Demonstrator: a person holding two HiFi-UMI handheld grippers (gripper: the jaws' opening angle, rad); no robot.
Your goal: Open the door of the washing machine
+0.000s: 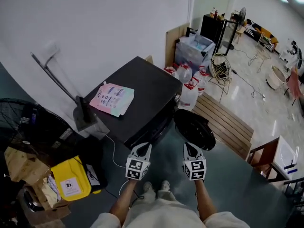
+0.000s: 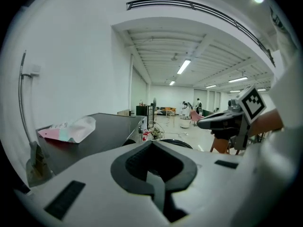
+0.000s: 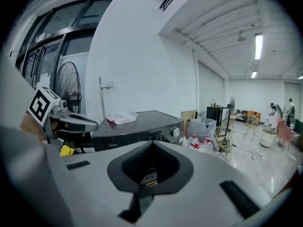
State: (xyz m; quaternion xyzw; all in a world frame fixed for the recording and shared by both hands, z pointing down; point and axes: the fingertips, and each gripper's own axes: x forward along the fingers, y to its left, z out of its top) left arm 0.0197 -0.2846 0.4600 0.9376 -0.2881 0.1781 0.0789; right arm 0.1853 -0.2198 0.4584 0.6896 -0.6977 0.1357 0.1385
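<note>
Both closed, empty: left hand-held gripper (image 1: pixel 147 147); right hand-held gripper (image 1: pixel 187 147).

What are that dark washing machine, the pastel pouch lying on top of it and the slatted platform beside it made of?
The washing machine is probably painted metal: a dark grey shell with a dull sheen. The pouch looks like soft plastic film, printed in pastel colours, smooth and slightly crumpled. The slatted platform appears to be bare wood: pale brown planks with gaps between them.

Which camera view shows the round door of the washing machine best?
The head view: the round door shows from above, swung open from the washing machine. The left gripper view shows only its upper rim; the right gripper view shows none of it.
</note>
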